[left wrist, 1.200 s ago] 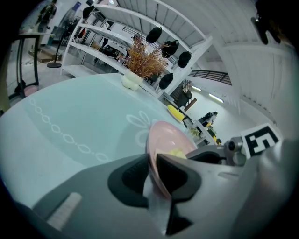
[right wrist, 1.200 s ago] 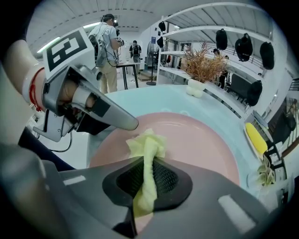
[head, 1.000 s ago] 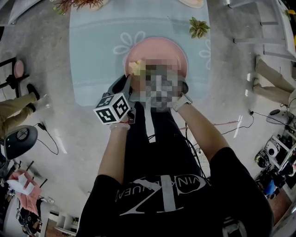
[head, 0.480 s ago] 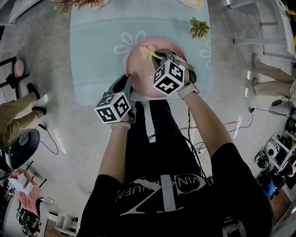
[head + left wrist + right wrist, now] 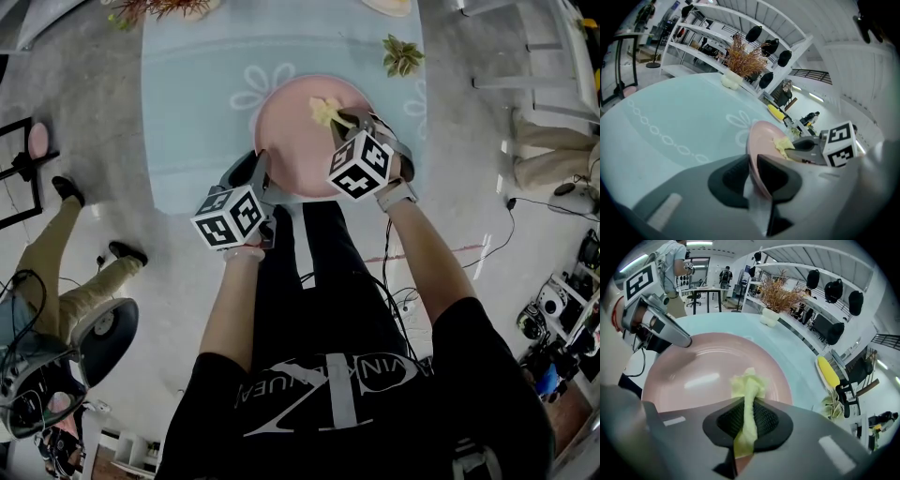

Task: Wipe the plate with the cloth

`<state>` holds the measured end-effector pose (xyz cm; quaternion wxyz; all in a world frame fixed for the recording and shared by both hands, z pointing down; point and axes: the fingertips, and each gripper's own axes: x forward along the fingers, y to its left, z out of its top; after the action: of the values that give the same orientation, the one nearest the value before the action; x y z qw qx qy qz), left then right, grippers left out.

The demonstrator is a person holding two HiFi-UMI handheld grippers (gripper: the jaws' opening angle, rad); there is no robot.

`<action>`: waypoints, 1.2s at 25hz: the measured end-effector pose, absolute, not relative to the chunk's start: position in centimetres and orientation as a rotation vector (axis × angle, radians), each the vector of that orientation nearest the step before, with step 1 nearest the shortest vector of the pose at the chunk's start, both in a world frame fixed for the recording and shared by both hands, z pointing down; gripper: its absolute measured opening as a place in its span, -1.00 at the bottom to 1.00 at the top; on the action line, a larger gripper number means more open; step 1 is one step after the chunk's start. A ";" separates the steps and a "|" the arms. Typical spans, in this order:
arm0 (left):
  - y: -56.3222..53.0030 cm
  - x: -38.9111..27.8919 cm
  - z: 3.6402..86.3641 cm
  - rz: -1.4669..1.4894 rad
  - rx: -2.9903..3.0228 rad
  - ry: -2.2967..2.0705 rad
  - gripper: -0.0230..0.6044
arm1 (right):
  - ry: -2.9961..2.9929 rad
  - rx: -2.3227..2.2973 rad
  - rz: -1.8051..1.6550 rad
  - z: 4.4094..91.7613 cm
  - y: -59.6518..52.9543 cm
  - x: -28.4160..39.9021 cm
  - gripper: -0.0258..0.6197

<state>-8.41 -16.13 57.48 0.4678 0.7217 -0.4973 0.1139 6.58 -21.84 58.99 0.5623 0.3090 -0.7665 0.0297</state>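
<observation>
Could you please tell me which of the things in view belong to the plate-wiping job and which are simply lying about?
In the job:
pink plate, its rim clamped by the left gripper
yellow cloth, pinched in the right gripper and resting on the plate

Lying about:
small green plant
vase of dried stalks
yellow object near the table's edge

Count: 1 pink plate [image 5: 291,131], 1 yellow cloth [image 5: 324,110], 2 grippers – left gripper [image 5: 259,169] and right gripper [image 5: 341,118], 1 table [image 5: 197,84], 1 small green plant [image 5: 403,54], 1 dried plant [image 5: 746,58], 1 yellow oblong thing [image 5: 828,371], kind unclear, 2 bystanders – bystander at left [image 5: 89,286], bystander at right [image 5: 544,175]
</observation>
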 end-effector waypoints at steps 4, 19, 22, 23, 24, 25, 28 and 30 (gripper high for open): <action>-16.1 -8.4 57.5 0.280 1.771 -1.224 -0.93 | -1.796 0.714 0.084 59.0 -19.9 7.0 -0.81; -16.2 -8.2 57.6 0.302 1.759 -1.222 -0.93 | -1.883 0.628 0.152 59.0 -14.6 2.1 -0.81; -16.1 -8.2 57.7 0.301 1.758 -1.219 -0.93 | -1.902 0.619 0.167 59.0 -14.3 1.1 -0.81; -16.1 -8.2 57.7 0.300 1.758 -1.219 -0.93 | -1.908 0.617 0.171 59.0 -14.3 0.8 -0.81; -16.1 -8.2 57.8 0.300 1.758 -1.218 -0.93 | -1.915 0.612 0.170 59.1 -14.4 0.5 -0.81; -16.1 -8.2 57.7 0.300 1.758 -1.218 -0.93 | -1.921 0.605 0.166 59.1 -14.5 0.2 -0.81; -16.1 -8.2 57.7 0.302 1.759 -1.217 -0.93 | -1.939 0.590 0.166 59.0 -15.0 -0.5 -0.80; -16.1 -8.2 57.7 0.310 1.762 -1.217 -0.93 | -1.949 0.595 0.184 59.0 -15.5 -0.7 -0.80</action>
<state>-8.22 -16.12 57.65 0.4697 0.7189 -0.4965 0.1263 -0.69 -15.49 58.98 0.5207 0.2484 -0.8132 0.0767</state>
